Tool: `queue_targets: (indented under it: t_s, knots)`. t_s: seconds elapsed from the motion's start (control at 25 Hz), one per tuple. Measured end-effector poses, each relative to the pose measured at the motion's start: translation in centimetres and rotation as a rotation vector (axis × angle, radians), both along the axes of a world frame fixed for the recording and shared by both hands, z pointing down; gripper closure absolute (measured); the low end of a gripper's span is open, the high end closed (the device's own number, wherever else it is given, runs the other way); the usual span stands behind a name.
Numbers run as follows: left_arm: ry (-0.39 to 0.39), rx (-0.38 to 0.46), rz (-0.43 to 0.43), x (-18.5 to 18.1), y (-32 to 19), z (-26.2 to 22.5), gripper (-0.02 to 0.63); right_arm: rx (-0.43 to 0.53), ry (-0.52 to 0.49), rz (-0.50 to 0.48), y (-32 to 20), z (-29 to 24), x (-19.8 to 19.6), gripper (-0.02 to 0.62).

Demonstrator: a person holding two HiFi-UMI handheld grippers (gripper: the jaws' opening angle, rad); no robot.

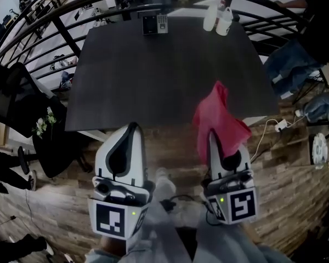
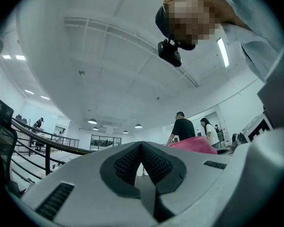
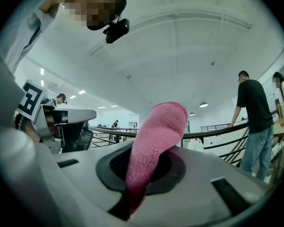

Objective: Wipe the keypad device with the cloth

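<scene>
Close in, my right gripper (image 1: 211,136) pinches the pink cloth (image 1: 219,111), carried ready for wiping, I'd say. My left gripper (image 1: 132,127) is pressed together, empty. Keypad device (image 1: 154,23) waits at the table's (image 1: 153,81) far edge.

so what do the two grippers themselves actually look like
Both the left gripper and right gripper have white, tapering shells with black ribbed pads inside the jaws. Each carries a cube of black-and-white square markers with a small green light beside it, and black cables run behind them.

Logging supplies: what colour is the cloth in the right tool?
The cloth is pink; right gripper view.
</scene>
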State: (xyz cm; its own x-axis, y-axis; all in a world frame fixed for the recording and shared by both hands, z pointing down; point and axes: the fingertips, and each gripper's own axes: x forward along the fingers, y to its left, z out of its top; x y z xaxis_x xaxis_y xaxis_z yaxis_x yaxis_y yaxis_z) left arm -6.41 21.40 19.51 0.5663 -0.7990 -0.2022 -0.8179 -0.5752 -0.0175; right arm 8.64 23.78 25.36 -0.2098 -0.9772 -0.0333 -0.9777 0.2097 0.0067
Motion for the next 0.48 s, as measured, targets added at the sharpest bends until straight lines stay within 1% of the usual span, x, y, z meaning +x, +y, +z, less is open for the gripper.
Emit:
queue_targets:
  t_s: [0.28, 0.48]
  knots:
    - [-0.003, 0.009, 0.039, -0.5, -5.7, -0.5, 0.603, 0.012, 0.023, 0.018, -5.4, -0.8, -1.3, 0.565]
    - [0.003, 0.019, 0.054, -1.2, -8.2, -0.4, 0.603, 0.023, 0.031, 0.032, -7.8, -0.9, -2.1, 0.565]
